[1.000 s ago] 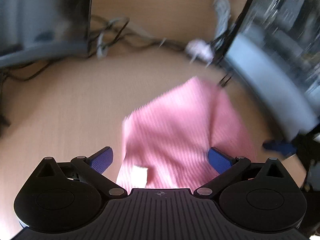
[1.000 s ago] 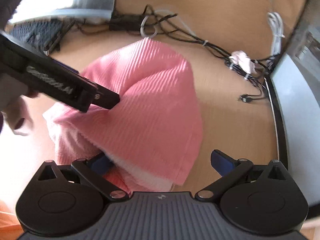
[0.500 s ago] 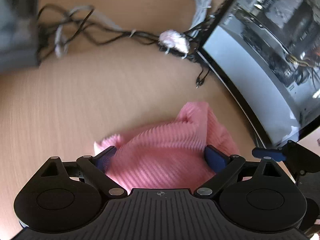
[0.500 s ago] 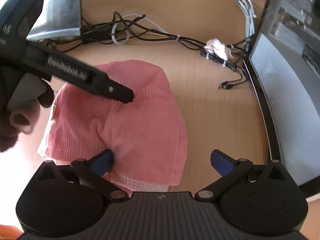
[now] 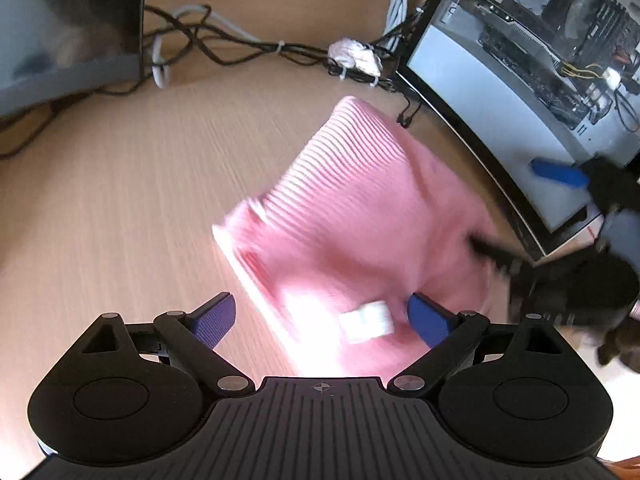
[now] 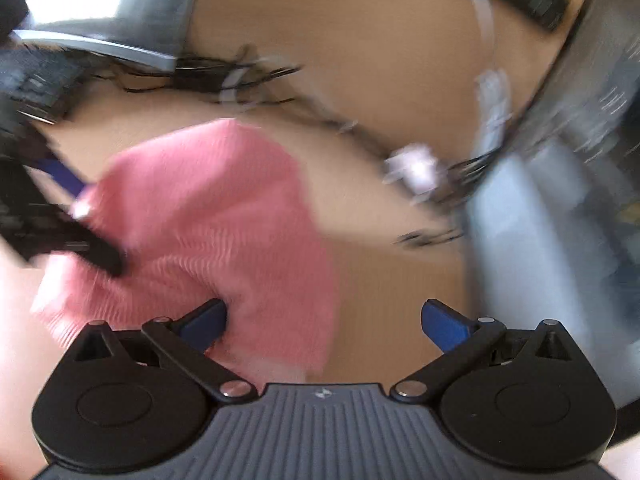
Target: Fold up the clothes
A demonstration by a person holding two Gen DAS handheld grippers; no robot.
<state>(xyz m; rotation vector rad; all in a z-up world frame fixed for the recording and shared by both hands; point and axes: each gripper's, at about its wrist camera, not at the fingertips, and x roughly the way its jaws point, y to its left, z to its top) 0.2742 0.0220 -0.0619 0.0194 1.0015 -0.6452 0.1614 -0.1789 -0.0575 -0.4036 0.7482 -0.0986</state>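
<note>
The pink ribbed garment lies bunched on the desk, its near edge reaching in between both my tongs. My left tongs stand wide and grip nothing; my right tongs are closing, with cloth against the left pad only and nothing pinched. I judge I should catch one layer at a corner and lift evenly before folding. Motion blur smears the white label and hem; I cannot tell sleeves from body, and the cables behind are a tangle.
</note>
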